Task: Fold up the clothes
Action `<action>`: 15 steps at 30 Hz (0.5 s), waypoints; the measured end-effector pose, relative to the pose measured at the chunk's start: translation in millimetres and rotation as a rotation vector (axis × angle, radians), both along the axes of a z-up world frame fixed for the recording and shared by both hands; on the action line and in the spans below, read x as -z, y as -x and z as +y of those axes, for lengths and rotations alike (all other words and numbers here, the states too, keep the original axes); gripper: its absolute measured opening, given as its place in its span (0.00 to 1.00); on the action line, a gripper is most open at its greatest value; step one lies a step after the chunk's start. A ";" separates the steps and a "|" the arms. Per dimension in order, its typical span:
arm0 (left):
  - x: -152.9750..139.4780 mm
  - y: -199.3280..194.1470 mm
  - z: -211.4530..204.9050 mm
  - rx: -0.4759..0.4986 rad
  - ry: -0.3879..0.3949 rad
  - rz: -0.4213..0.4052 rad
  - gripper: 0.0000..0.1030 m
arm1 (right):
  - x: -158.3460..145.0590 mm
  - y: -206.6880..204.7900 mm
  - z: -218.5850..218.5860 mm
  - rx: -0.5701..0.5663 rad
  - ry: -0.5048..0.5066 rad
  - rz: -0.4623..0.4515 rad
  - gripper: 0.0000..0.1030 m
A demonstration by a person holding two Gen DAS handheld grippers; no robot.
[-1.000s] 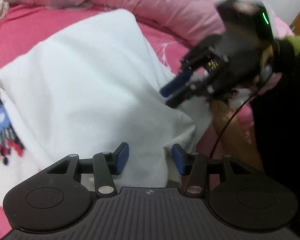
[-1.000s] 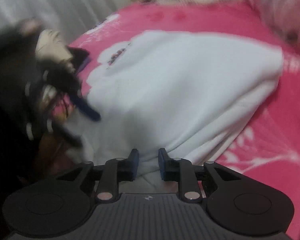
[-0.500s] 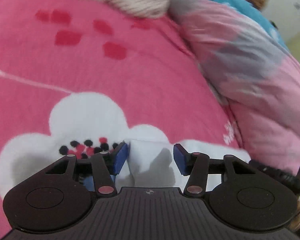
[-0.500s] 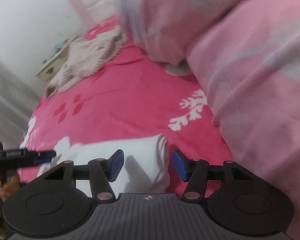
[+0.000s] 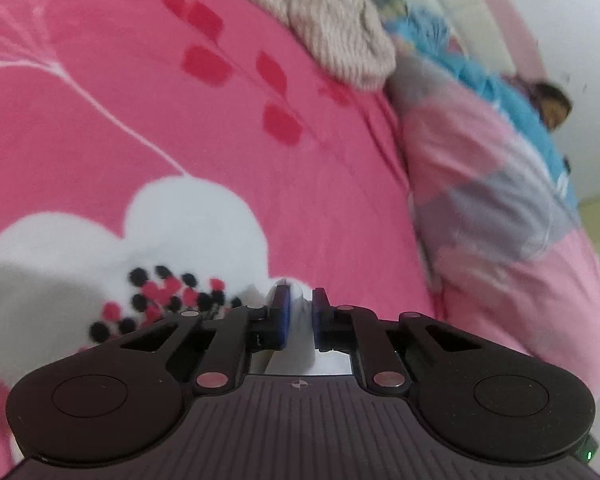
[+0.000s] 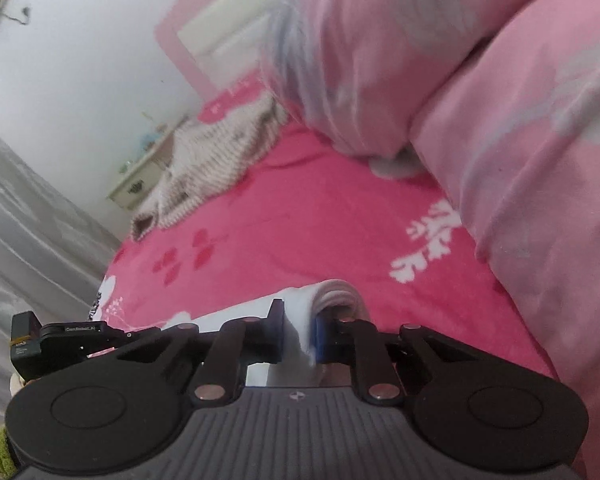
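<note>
A white garment point(image 5: 300, 334) lies on the pink flowered bedsheet point(image 5: 160, 120), mostly hidden under the gripper bodies. My left gripper point(image 5: 299, 300) is closing, and its blue pads pinch a thin fold of the white cloth. In the right wrist view the garment's folded, layered edge point(image 6: 334, 294) bulges up at the fingertips. My right gripper point(image 6: 298, 314) is closing too, with a bunch of that cloth pressed between its pads. The body of the left gripper point(image 6: 60, 340) shows low at the left of that view.
A beige knitted garment point(image 5: 332, 28) point(image 6: 212, 160) lies further up the bed. A bulky pink quilt point(image 5: 500, 220) point(image 6: 500, 120) is heaped along the right side, with something blue point(image 5: 500, 92) behind it. A pale nightstand point(image 6: 140, 180) and a grey curtain point(image 6: 20, 220) stand past the bed's left edge.
Both grippers swung away from the spread white garment, rolled and settled at its edge. Their jaws stood open around the cloth half a second ago and have closed on it.
</note>
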State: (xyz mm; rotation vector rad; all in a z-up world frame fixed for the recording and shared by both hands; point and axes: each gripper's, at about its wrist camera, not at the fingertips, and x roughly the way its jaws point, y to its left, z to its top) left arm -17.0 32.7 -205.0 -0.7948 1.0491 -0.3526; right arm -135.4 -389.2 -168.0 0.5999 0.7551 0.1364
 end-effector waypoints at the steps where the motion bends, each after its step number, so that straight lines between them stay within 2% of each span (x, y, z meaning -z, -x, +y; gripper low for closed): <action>1: 2.6 2.2 1.1 -0.010 0.004 -0.004 0.09 | 4.3 -2.0 -1.0 0.006 0.004 0.010 0.15; 4: 11.4 -1.2 -0.2 -0.008 0.005 -0.010 0.09 | 21.6 -10.7 -12.5 0.066 0.004 0.072 0.16; 6: 15.5 -5.0 -0.8 0.011 -0.006 -0.012 0.12 | 28.9 -14.4 -19.2 0.108 0.015 0.101 0.29; 8: 12.0 -5.3 5.5 0.015 -0.001 -0.031 0.15 | 16.9 -9.0 -15.9 0.126 0.121 0.069 0.32; 9: 5.4 -4.4 9.5 0.011 -0.023 -0.065 0.17 | 8.4 -4.3 -13.3 0.130 0.192 0.048 0.33; 10: -1.2 -3.4 13.5 0.007 -0.045 -0.099 0.26 | 1.0 0.5 -10.6 0.130 0.241 0.027 0.34; 11: -7.7 -2.4 17.6 0.004 -0.067 -0.133 0.28 | -6.5 5.4 -6.6 0.118 0.275 -0.003 0.35; 13: -23.1 1.2 17.0 0.037 -0.122 -0.210 0.29 | -21.6 14.7 6.9 0.060 0.342 -0.078 0.35; 15: -37.6 8.9 2.7 0.134 -0.184 -0.291 0.30 | -27.7 15.0 31.0 -0.055 0.410 -0.131 0.35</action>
